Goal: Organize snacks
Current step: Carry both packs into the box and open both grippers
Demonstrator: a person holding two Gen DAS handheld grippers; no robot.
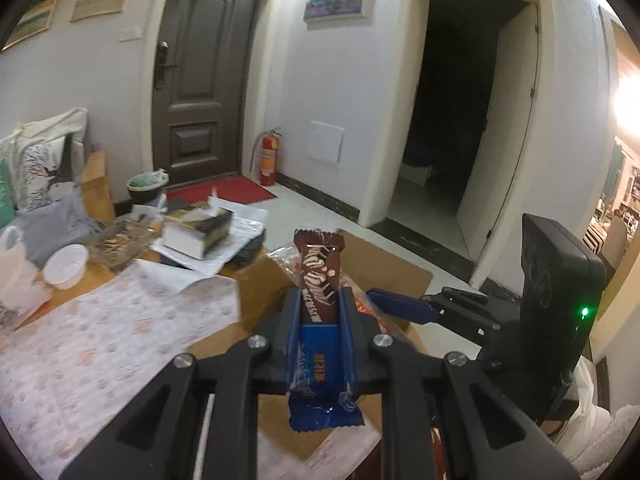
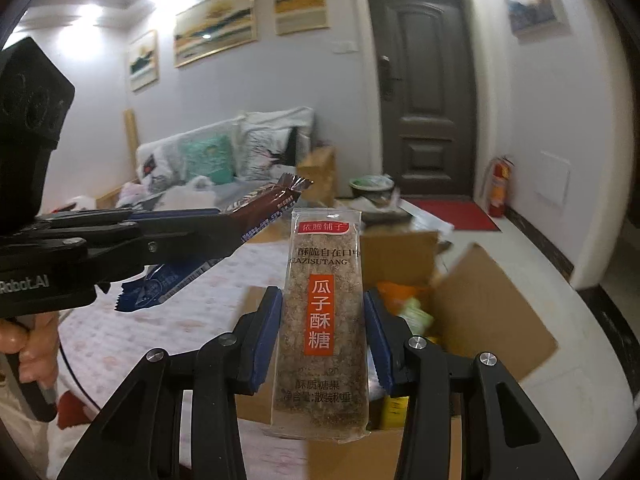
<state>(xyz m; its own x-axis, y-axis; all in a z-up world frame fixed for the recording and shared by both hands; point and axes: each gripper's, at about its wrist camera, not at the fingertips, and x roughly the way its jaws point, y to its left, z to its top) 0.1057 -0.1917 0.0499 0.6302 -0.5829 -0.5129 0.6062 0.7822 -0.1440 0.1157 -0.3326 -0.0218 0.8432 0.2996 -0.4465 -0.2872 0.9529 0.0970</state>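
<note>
My left gripper point(image 1: 320, 304) is shut on a brown and blue chocolate bar point(image 1: 319, 276), held upright above an open cardboard box point(image 1: 384, 268). My right gripper point(image 2: 323, 308) is shut on a clear-wrapped sesame candy bar with a red label point(image 2: 322, 320), held upright over the same box point(image 2: 480, 312). The right gripper shows in the left wrist view point(image 1: 400, 304) at the right. The left gripper with its chocolate bar point(image 2: 264, 200) shows in the right wrist view at the left. The box holds several snack packets point(image 2: 404, 300).
A table with a patterned cloth point(image 1: 100, 340) lies to the left, carrying a white bowl point(image 1: 66, 266), a glass tray point(image 1: 120, 240) and a thick book point(image 1: 200, 232). A sofa with cushions point(image 2: 208, 160) stands behind. A fire extinguisher point(image 1: 269, 156) stands by the door.
</note>
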